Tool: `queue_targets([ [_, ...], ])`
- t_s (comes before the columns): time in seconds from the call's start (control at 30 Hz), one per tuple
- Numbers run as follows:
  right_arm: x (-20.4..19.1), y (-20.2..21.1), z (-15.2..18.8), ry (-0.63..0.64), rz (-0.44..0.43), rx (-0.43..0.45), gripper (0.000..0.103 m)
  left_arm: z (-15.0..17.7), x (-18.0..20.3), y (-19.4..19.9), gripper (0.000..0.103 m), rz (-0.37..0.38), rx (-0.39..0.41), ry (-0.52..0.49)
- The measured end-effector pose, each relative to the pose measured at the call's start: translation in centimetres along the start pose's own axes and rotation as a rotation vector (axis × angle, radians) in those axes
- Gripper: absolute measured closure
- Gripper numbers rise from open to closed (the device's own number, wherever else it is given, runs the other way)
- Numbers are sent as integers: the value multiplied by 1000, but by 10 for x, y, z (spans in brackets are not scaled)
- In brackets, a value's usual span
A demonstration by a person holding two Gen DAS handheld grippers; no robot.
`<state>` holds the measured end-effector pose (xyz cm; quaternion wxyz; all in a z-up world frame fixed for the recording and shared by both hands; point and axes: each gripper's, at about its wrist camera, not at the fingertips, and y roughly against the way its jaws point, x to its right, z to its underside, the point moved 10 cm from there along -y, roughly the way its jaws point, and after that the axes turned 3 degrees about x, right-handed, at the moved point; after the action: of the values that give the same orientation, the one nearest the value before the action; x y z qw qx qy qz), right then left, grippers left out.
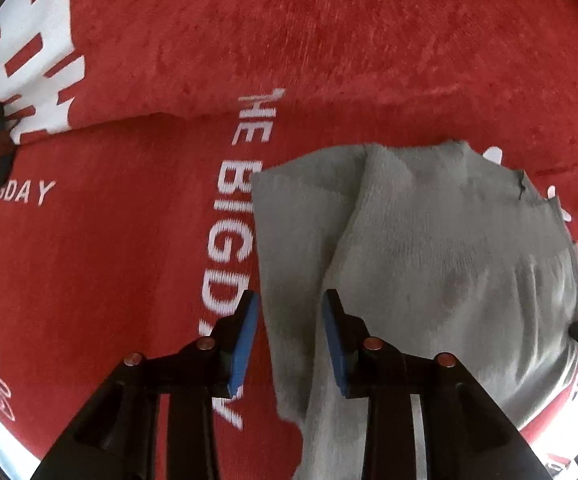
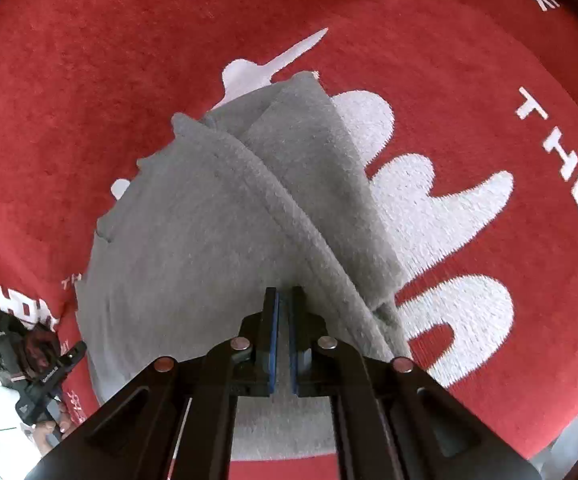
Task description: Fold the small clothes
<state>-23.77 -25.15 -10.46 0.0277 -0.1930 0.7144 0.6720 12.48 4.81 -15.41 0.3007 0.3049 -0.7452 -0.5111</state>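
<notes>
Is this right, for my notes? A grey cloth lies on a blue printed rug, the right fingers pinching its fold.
Not quite: the rug is red with white print, not blue, as the right wrist view shows. The grey cloth does lie on it, pinched by the right fingers.

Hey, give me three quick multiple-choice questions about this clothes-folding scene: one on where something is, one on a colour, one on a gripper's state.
1. What does the grey garment lie on?
A. a red printed mat
B. a wooden floor
C. a glass shelf

2. What colour are the gripper pads?
A. yellow
B. blue
C. green

3. How does the left gripper stand?
A. clamped on cloth
B. holding a hanger
C. open, astride a cloth strip

Answers: 1 A, the red mat surrounds the garment; 2 B, blue pads show; 3 C, gaps show beside both pads.
</notes>
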Motion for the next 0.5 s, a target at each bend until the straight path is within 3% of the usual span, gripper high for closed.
queue_targets([
  [0.2, -21, 14, 19, 45, -32, -19, 95, 24, 1, 14, 68, -17, -29, 31],
  [0.3, -34, 16, 30, 58, -52, -33, 95, 34, 2, 22, 25, -33, -21, 38],
  [0.47, -55, 17, 46, 94, -73, -55, 95, 40, 1, 37, 24, -55, -6, 28],
  [0.5, -58, 17, 50, 101, -76, -60, 89, 42, 1, 38, 23, -52, -10, 30],
])
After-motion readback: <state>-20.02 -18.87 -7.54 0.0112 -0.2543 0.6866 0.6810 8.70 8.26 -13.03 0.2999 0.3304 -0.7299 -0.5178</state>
